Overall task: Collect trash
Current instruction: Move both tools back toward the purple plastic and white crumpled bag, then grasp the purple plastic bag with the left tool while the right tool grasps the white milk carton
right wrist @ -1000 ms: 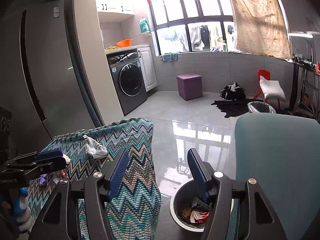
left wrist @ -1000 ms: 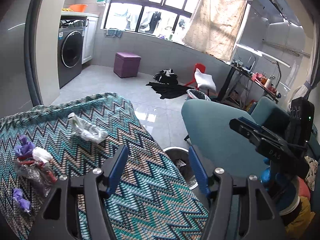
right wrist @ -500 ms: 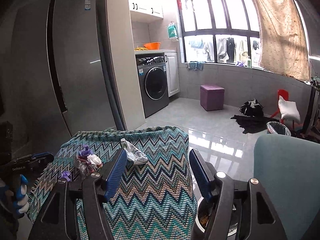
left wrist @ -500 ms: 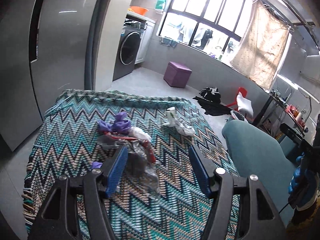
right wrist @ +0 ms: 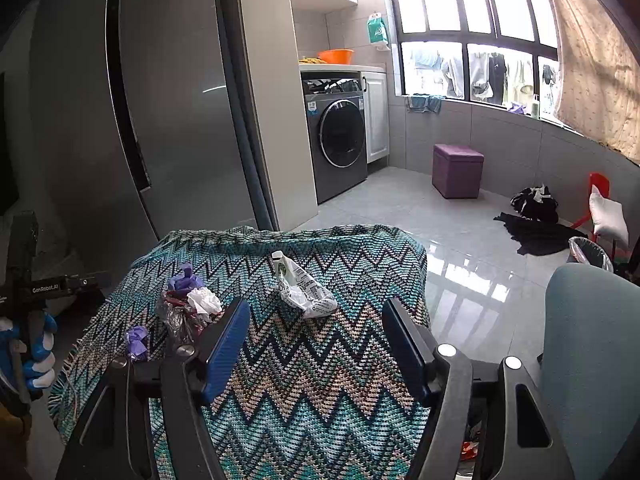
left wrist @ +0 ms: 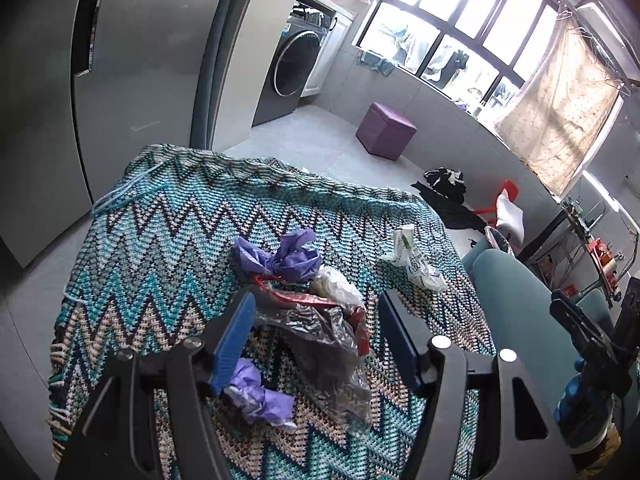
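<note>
Trash on the zigzag cloth covering my desk (left wrist: 160, 232): clear plastic bag with red scraps (left wrist: 320, 332) mid-desk, purple wad (left wrist: 288, 258) touching its far side, second purple wad (left wrist: 256, 396) near the front edge. White printed wrapper (right wrist: 304, 288) lies apart, toward the right edge. My left tool (left wrist: 316, 340) open, straddling the bag, pads not touching. My right tool (right wrist: 316, 344) opening, nothing between its jaws.
</note>
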Available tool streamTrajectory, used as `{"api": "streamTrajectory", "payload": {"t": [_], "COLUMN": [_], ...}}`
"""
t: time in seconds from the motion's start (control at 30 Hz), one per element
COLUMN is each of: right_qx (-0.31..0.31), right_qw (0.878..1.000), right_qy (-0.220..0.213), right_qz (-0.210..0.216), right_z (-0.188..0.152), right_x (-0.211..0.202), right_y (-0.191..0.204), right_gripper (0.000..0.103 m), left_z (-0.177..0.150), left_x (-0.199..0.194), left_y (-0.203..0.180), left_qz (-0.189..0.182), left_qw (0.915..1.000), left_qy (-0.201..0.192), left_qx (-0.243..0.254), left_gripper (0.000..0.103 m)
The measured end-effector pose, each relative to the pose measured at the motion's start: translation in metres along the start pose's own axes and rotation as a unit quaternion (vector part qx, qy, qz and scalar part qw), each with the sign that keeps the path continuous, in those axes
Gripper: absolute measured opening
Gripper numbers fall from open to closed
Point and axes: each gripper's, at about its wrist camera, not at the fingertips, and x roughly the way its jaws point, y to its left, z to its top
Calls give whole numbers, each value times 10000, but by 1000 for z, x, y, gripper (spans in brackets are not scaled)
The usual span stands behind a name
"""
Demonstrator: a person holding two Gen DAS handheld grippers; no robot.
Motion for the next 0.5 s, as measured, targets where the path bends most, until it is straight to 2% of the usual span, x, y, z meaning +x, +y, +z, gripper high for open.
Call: {"api": "streamTrajectory", "payload": {"t": [0.23,0.5], "right_qx": [72,-155], "right_qw": [9988,9950], "right_qy": [457,943], "right_qz": [176,284], "right_z": [-1,3], "right_x": [70,153], "right_y": [-5,4], "right_gripper": [68,73], "left_z": [33,31], "left_x": [68,125], "left_y": [-5,2], "left_qz": [202,741], "left_qw": [9983,9915], "left_qy": [546,1052], "left_qx": [14,180], "left_gripper": [62,62]}}
